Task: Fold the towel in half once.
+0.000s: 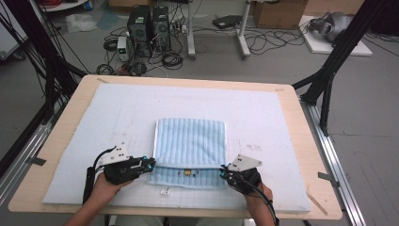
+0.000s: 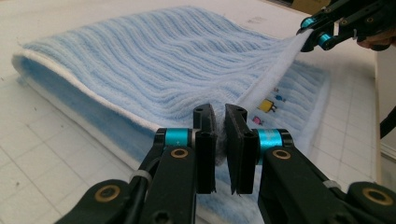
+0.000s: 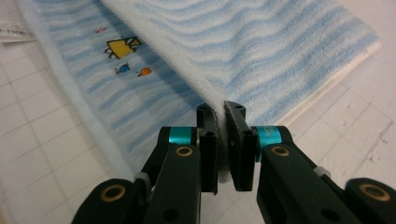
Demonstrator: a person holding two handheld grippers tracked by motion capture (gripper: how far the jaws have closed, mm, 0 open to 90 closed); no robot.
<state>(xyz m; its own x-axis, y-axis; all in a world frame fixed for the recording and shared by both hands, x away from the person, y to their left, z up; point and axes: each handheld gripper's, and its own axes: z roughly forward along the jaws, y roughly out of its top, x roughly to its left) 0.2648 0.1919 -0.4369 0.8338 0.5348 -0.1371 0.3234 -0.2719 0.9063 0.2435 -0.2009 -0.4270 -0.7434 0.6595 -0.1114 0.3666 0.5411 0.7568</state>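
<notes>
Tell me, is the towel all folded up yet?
Not yet. The blue towel is folded over once already. The left claw and right claw each pinch a corner of its top layer, lifted off the bottom layer. They probably need to fold again and let go.

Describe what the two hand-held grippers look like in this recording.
Both match. The left hand-held gripper and the right hand-held gripper each have two flat black jaws on black linkage arms, with turquoise sleeves and brass-coloured rivets at the joints. From above, each carries a grey three-cornered plate dotted with small holes, and a black cable trails back along the bare forearm.
</notes>
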